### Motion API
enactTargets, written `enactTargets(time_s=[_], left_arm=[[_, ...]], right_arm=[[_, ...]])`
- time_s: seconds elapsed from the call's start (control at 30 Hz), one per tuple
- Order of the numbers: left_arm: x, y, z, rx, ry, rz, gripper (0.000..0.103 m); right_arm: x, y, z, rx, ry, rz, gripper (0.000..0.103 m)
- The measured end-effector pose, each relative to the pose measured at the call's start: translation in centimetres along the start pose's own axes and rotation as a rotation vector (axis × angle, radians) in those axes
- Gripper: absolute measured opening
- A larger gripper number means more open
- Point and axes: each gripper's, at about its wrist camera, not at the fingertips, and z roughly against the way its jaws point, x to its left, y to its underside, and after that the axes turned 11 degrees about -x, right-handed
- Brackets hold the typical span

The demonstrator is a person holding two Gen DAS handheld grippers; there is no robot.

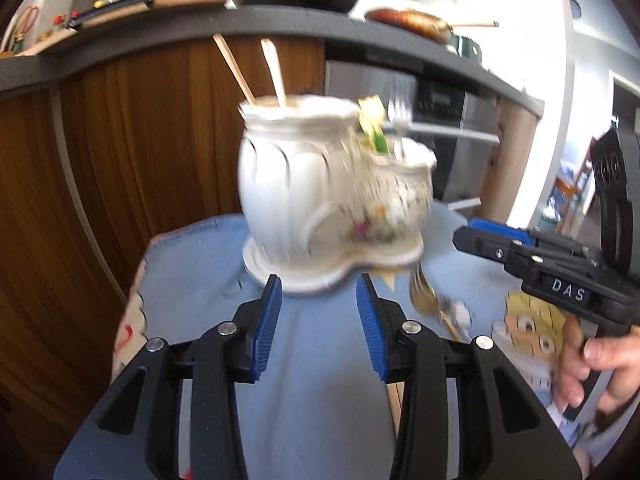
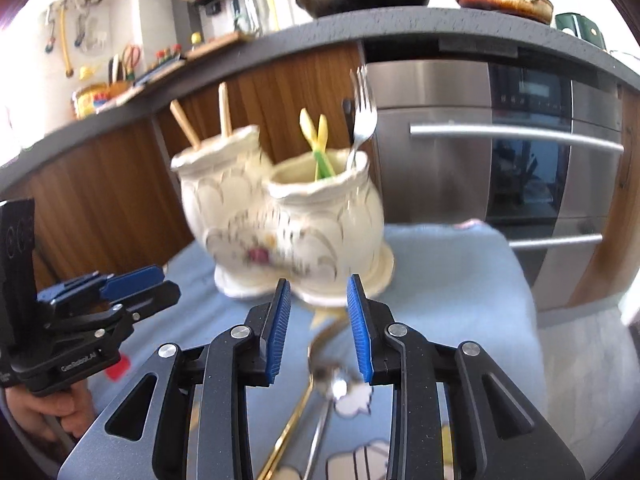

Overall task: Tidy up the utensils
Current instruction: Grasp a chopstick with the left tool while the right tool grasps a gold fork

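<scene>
A cream double-pot ceramic utensil holder (image 1: pixel 320 196) (image 2: pixel 288 216) stands on a blue cloth. One pot holds two wooden sticks (image 1: pixel 256 72) (image 2: pixel 208 120); the other holds a yellow-green utensil (image 2: pixel 318 144) and a silver fork (image 2: pixel 362 116) (image 1: pixel 400 116). A gold fork (image 1: pixel 424 296) (image 2: pixel 296 412) and a silver spoon (image 2: pixel 332 392) lie on the cloth in front of the holder. My left gripper (image 1: pixel 318 312) is open and empty, just short of the holder's base. My right gripper (image 2: pixel 318 316) is open and empty above the loose gold fork and spoon.
The blue cartoon-print cloth (image 1: pixel 208 280) (image 2: pixel 460 280) covers a small table. Behind stand wooden cabinets (image 1: pixel 120 140), a steel oven (image 2: pixel 500 140), and a grey counter (image 2: pixel 400 24) with pans. The other gripper shows at each view's side: the right one (image 1: pixel 532 256), the left one (image 2: pixel 100 300).
</scene>
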Motion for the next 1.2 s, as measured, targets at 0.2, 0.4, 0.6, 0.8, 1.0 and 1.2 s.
enactTargets(time_s=[0.2, 0.4, 0.6, 0.8, 1.0, 1.2], left_arm=[[-1.2, 2.3, 0.3, 0.08, 0.051, -0.023, 0.039], [-2.6, 4.0, 0.8, 0.129, 0.082, -0.075, 0.039], [-3.1, 5.0, 0.7, 0.183, 0.09, -0.102, 0.034], [-2.9, 5.2, -0.1, 0.213, 0.087, -0.089, 0.024], [-3.2, 5.1, -0.9, 0.243, 0.072, -0.104, 0.02], [-3.0, 4.2, -2.2, 0.277, 0.019, -0.124, 0.013]], right_arm=[[-0.2, 1.2, 0.7, 0.058, -0.017, -0.023, 0.031], [-0.1, 2.6, 0.7, 0.12, -0.015, -0.018, 0.031], [0.1, 3.1, 0.9, 0.141, -0.03, -0.009, 0.031], [0.5, 3.4, 0.6, 0.162, -0.049, 0.008, 0.031], [0.9, 3.6, 0.1, 0.201, -0.052, 0.03, 0.031], [1.2, 3.7, -0.5, 0.24, -0.064, 0.04, 0.031]])
